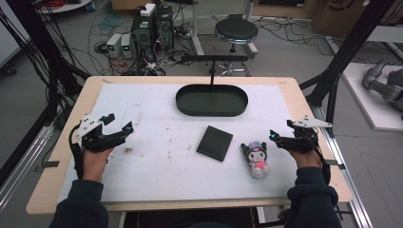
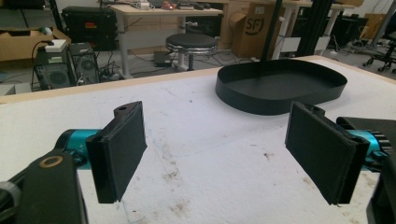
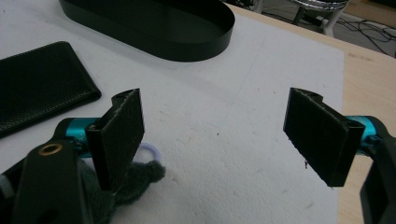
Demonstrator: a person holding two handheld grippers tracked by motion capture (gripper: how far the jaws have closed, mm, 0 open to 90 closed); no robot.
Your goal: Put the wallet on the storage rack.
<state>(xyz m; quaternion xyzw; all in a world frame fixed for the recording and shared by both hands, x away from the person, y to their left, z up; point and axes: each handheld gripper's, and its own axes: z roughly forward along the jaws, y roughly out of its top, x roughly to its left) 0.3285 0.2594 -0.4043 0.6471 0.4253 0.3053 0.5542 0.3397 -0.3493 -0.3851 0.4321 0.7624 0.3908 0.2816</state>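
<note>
A soft plush doll [image 1: 257, 159] lies at lower right of the high view beside a flat, grained black wallet [image 1: 215, 143]; an oval black tray [image 1: 212, 100] sits above. The stained white tabletop [image 1: 157, 156] stands amid cabled floor. Your right gripper [image 1: 274, 136] hovers just right of the doll, jaws wide, empty; your left gripper [image 1: 119, 124] likewise, well apart.
</note>
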